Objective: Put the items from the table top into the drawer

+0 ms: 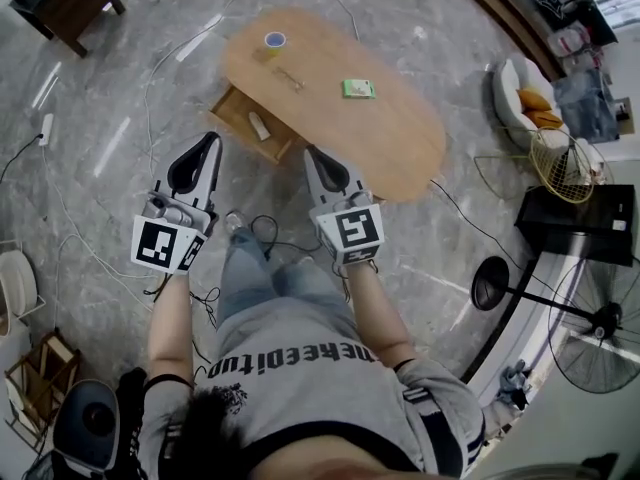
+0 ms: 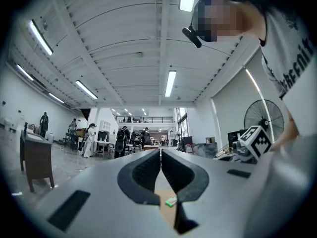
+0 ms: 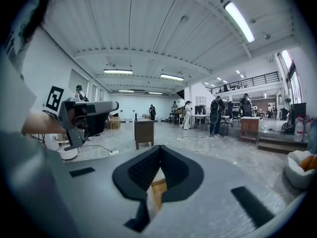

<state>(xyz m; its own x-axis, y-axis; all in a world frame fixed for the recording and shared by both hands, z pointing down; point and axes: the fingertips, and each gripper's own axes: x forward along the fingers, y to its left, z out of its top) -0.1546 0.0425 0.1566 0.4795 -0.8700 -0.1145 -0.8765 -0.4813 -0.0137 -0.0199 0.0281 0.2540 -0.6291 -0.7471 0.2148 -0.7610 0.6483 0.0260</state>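
Lying flat on the worktop [image 1: 400,138], upper middle of the head view, the green packet [image 1: 358,88] looks light, thin and fairly stiff; I'd pinch across its edges. The open drawer [image 1: 235,118] sits to its left. My left fingers [image 2: 143,175] and right fingers [image 3: 143,170] are pressed together, empty, well apart from it.

Grey left gripper [image 1: 212,140], right gripper [image 1: 311,152] — lettered grey T-shirt [image 1: 300,393], jeans [image 1: 262,273].

Desk [image 1: 400,138]: tape roll [image 1: 275,40] at far end, small box [image 1: 358,88] toward the right. Open drawer [image 1: 238,116] on desk's left side, small item [image 1: 259,125] inside.
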